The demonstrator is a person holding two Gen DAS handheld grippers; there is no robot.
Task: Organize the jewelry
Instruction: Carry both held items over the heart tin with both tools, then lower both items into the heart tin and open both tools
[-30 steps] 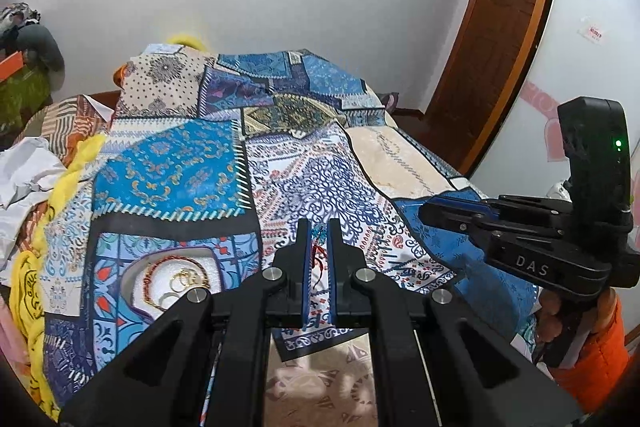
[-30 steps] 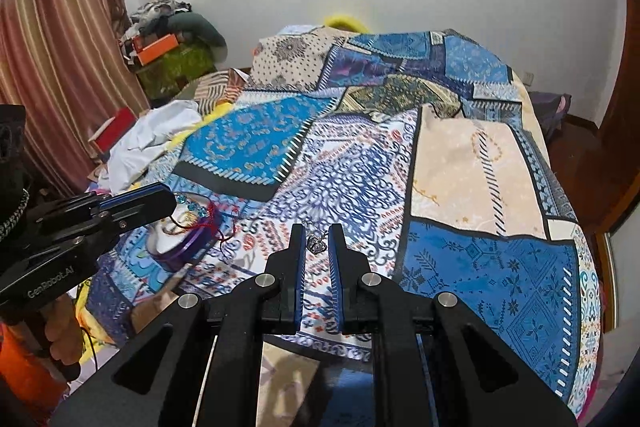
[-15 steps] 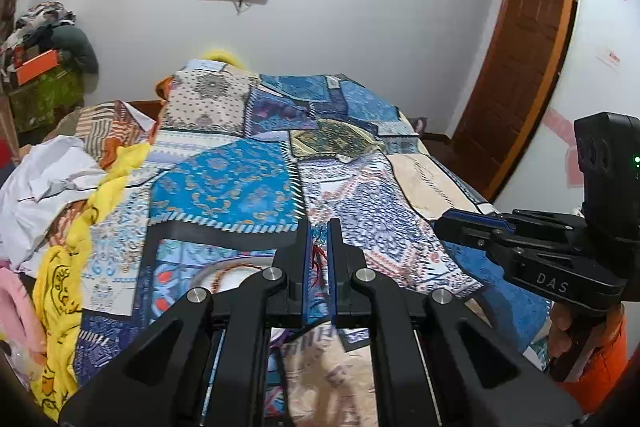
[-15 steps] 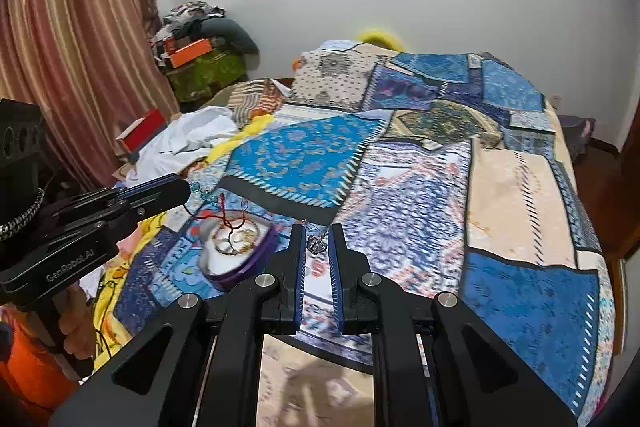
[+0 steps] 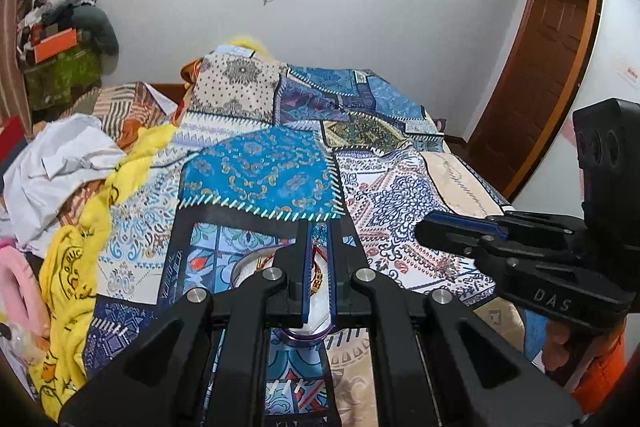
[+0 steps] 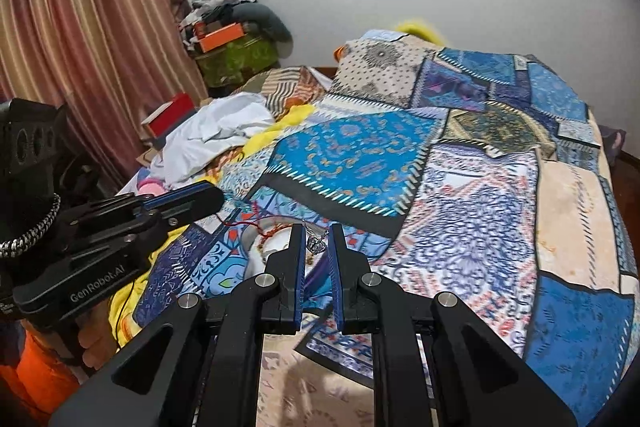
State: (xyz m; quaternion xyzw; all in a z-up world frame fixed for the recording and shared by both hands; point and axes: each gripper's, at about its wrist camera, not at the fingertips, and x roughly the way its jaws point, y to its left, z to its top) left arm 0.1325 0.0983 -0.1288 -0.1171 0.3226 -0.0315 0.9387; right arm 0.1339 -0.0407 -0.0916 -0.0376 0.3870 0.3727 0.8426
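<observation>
A white heart-shaped jewelry dish with a purple rim (image 5: 308, 334) lies on the patchwork bedspread and holds gold bangles. My left gripper (image 5: 319, 227) is nearly shut on a teal-beaded red-thread bracelet (image 5: 319, 233) that dangles over the dish. In the right wrist view the dish (image 6: 276, 247) sits just beyond my right gripper (image 6: 317, 229), which is nearly shut on a small silver pendant (image 6: 317, 244). The left gripper (image 6: 208, 201) shows there with the bracelet (image 6: 244, 207) hanging from its tip.
The patchwork bedspread (image 5: 400, 195) covers the bed. Yellow cloth (image 5: 80, 259) and white clothes (image 5: 56, 163) lie along the bed's left side. A curtain (image 6: 80, 47) and a clothes pile (image 6: 232, 27) stand at the far left. A wooden door (image 5: 532, 75) is at the right.
Both grippers have moved left toward the dish, which now sits directly under their fingertips. Each keeps its hold on its piece of jewelry.
</observation>
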